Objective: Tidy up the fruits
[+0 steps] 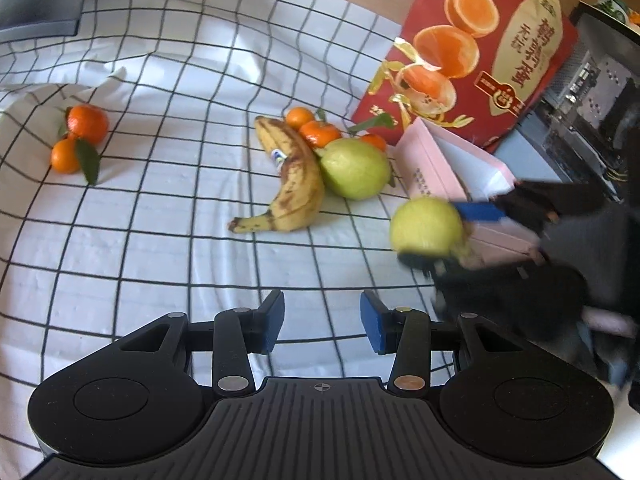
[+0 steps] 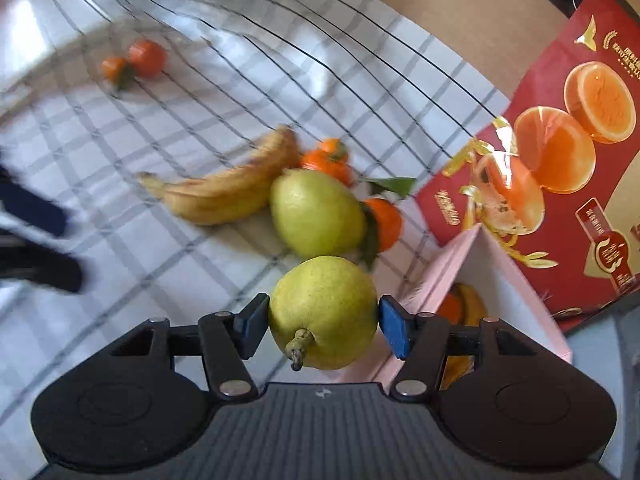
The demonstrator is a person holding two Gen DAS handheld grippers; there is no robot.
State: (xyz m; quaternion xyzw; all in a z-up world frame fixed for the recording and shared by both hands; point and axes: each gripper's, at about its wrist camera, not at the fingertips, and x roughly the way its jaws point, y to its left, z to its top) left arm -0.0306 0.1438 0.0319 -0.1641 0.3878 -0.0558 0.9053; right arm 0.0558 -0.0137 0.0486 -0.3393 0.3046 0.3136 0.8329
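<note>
Pear point(image 2: 324, 312) clamped in right claw point(image 2: 320, 330); left claw point(image 1: 322, 322) released; checked cloth point(image 1: 160, 220) underneath.

On the white black-gridded cloth point(image 1: 160, 208): spotted yellow banana point(image 1: 294, 176) touching green pear point(image 1: 354, 168) on its right; small orange tangerines point(image 1: 316, 130) behind both. Pink open cardboard box point(image 1: 452, 172) right of pear, red printed carton point(image 1: 480, 52) behind it. Two leafy tangerines point(image 1: 78, 138) well apart, far left.

left hand-held gripper point(image 1: 322, 322) jaws apart, nothing between blue pads, hovering level above the cloth, right hand-held gripper point(image 2: 322, 326) clamped on pear point(image 2: 323, 312), pads on its two sides, stem toward camera
</note>
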